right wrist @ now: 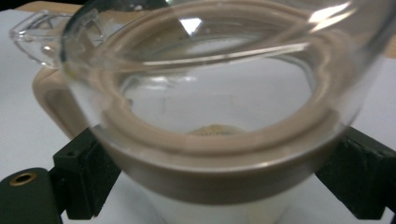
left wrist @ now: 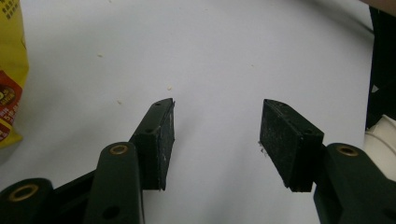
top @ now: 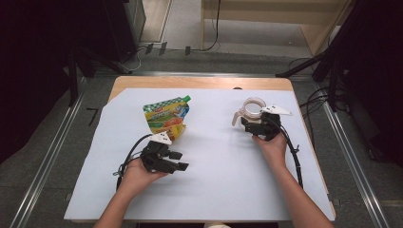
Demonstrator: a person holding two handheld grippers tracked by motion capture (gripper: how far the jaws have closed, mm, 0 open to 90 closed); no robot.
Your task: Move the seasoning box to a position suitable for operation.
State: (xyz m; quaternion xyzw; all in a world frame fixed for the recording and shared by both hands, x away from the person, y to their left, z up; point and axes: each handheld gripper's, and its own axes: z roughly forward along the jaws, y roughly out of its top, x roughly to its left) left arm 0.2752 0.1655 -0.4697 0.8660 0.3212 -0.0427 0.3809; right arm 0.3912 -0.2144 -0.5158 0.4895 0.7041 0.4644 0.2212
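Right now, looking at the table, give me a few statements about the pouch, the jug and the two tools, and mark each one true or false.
1. The left tool has nothing between its jaws. True.
2. The glass jug sits between the jaws of the right tool. True; in the right gripper view its pale body lies between the two black jaws, though whether the pads press on it can't be told.
3. The colourful pouch lies on the right half of the white sheet. False; it lies on the left half, just beyond the left tool.
4. The jug's handle is bright green. False; the handle is beige.
5. The left tool grips the pouch. False; its jaws stand apart over bare sheet beside it.
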